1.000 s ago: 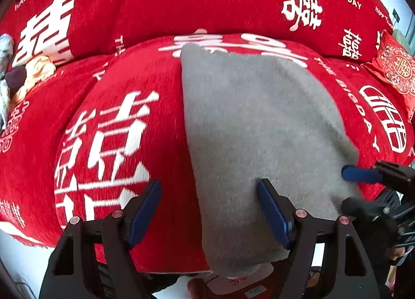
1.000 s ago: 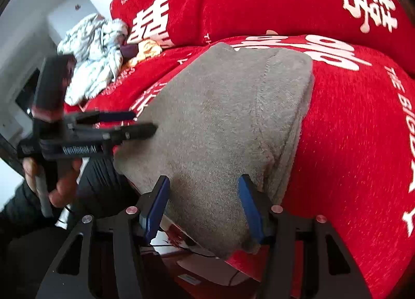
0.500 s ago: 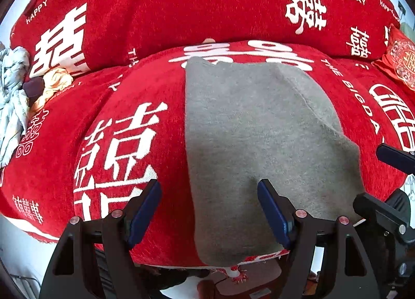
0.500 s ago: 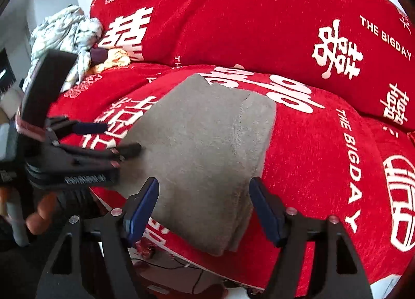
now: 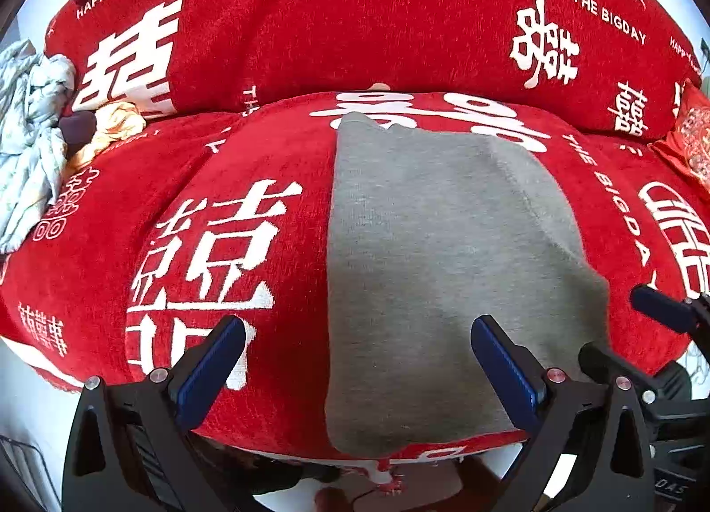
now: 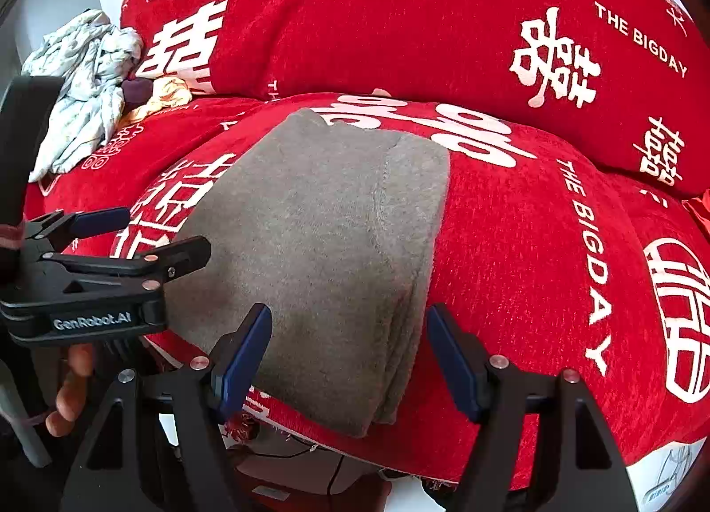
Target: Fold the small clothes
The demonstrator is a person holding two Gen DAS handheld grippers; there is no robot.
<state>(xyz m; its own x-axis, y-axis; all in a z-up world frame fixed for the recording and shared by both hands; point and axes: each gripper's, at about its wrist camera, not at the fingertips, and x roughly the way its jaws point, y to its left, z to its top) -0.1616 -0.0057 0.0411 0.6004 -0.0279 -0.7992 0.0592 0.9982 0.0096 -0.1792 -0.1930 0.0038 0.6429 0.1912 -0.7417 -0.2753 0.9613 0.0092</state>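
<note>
We log: grey garment (image 5: 439, 263), folded, on red sofa cover (image 5: 222, 156); left gripper (image 5: 357, 354) and right gripper (image 6: 348, 350) fingers spread, empty.

Bright, even daylight; sharp focus on the grey garment (image 5: 439, 272); heavy fisheye bending and dark vignette toward corners around it.

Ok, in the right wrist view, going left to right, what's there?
Pale crumpled clothes → left gripper, open → grey folded garment → red sofa cover with THE BIGDAY lettering.
</note>
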